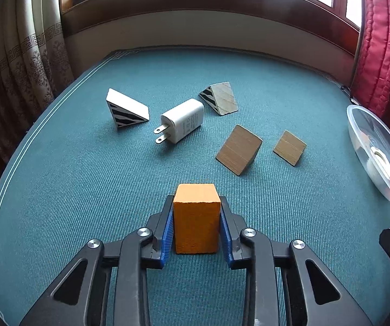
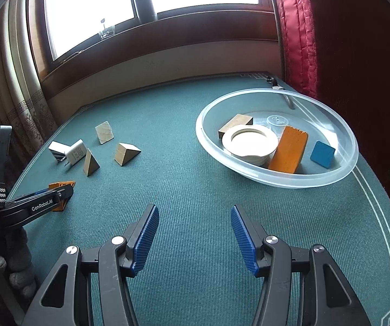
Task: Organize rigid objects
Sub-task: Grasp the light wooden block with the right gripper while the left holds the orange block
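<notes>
My left gripper (image 1: 196,214) is shut on an orange block (image 1: 196,218) that stands on the green table mat; it also shows in the right wrist view (image 2: 60,187). Beyond it lie a white charger (image 1: 180,121), two zebra-striped wedges (image 1: 126,108) (image 1: 219,97) and two plain wooden wedges (image 1: 239,149) (image 1: 290,147). My right gripper (image 2: 195,231) is open and empty above the mat. A clear plastic bowl (image 2: 339,125) at the right holds a white ring (image 2: 249,142), an orange block (image 2: 288,150), a blue block (image 2: 322,153) and a wooden block (image 2: 235,123).
The mat (image 1: 86,190) ends at a wall and window sill behind. A curtain (image 1: 18,68) hangs at the left, red fabric (image 2: 298,40) at the right. A dark bottle (image 2: 143,0) and a glass (image 2: 106,31) stand on the sill.
</notes>
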`<state>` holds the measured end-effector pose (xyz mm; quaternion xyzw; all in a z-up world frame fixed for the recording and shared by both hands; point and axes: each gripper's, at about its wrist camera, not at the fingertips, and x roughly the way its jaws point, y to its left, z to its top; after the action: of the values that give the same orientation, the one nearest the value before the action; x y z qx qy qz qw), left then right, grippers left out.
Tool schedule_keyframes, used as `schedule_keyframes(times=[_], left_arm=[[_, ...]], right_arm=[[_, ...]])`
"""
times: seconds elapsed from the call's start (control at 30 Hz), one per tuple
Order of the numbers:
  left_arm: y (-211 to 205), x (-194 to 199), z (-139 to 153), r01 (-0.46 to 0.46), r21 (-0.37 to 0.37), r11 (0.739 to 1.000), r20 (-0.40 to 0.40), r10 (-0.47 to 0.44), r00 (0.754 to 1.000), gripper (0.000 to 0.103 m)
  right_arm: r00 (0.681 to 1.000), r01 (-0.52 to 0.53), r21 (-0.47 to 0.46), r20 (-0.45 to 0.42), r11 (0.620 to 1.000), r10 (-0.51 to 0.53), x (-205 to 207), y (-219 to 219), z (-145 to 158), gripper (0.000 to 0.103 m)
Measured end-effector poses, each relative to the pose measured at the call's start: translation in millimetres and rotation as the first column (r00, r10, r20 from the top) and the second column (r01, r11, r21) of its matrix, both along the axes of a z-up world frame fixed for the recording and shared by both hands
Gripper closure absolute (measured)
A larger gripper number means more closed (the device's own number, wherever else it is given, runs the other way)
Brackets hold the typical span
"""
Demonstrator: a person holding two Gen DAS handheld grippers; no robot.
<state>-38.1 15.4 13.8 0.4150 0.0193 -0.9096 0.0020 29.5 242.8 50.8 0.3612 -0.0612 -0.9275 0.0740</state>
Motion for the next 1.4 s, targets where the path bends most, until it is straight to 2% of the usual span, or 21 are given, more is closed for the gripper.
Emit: schedule_keyframes(times=[0.2,0.8,1.13,1.23,1.4], left_arm=[[-15.5,5.1,7.4,-0.018,0.008,1.0,-0.025,0.018,1.0,0.073],[-45.7,9.0,1.6,-0.054,0.067,0.996,-0.004,0.054,0.999,0.072],[-45.8,8.7,-0.4,-0.064,0.062,0.996,-0.011,0.065,0.998,0.072],[-45.7,8.6,-0.7,-0.063,0.062,0.996,-0.012,0.064,0.998,0.072],[-43.5,8.7,-0.3,-0.062,0.054,0.997,-0.014,0.063,0.998,0.072]], right_arm=[[0.993,-0.06,-0.079,0.095,0.995,0.067,-16.5,-20.3,-5.6,0.044],[0.981,-0.104,-0.105,0.155,0.989,0.12,-96.6,-92.9,-3.8,0.044],[0.987,-0.1,-0.067,0.122,0.993,0.107,-125.4,-114.9,-1.8,0.045],[0.989,-0.092,-0.041,0.112,0.995,0.096,-128.2,-118.9,-2.8,0.05],[0.991,-0.094,0.015,0.102,0.995,0.092,-129.9,-124.6,-2.9,0.051]])
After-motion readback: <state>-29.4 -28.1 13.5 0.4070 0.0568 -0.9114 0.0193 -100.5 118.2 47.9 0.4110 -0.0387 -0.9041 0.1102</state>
